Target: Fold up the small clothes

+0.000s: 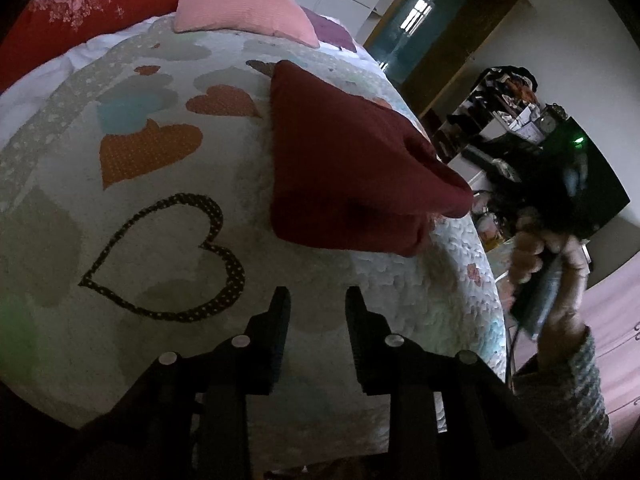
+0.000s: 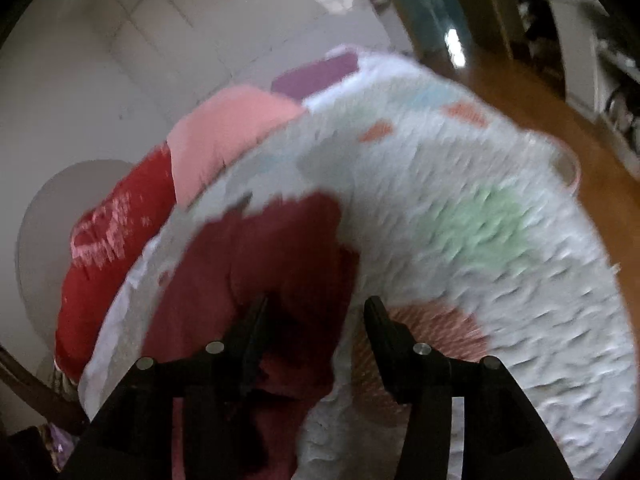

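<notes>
A dark red garment (image 1: 340, 160) lies folded on the heart-patterned quilt (image 1: 160, 200), near the bed's right edge. My left gripper (image 1: 318, 300) is open and empty, a little short of the garment, above the quilt. In the right wrist view the same dark red garment (image 2: 260, 264) lies just under and ahead of my right gripper (image 2: 316, 308), which is open and holds nothing; its left finger is over the cloth. That view is blurred. The hand holding the right gripper (image 1: 552, 264) shows at the right of the left wrist view.
A pink pillow (image 1: 240, 4) and a red flowered pillow (image 1: 88, 4) lie at the head of the bed. Past the bed's right edge are a wooden floor (image 2: 520, 96), a cluttered shelf (image 1: 508, 108) and a doorway (image 1: 424, 20).
</notes>
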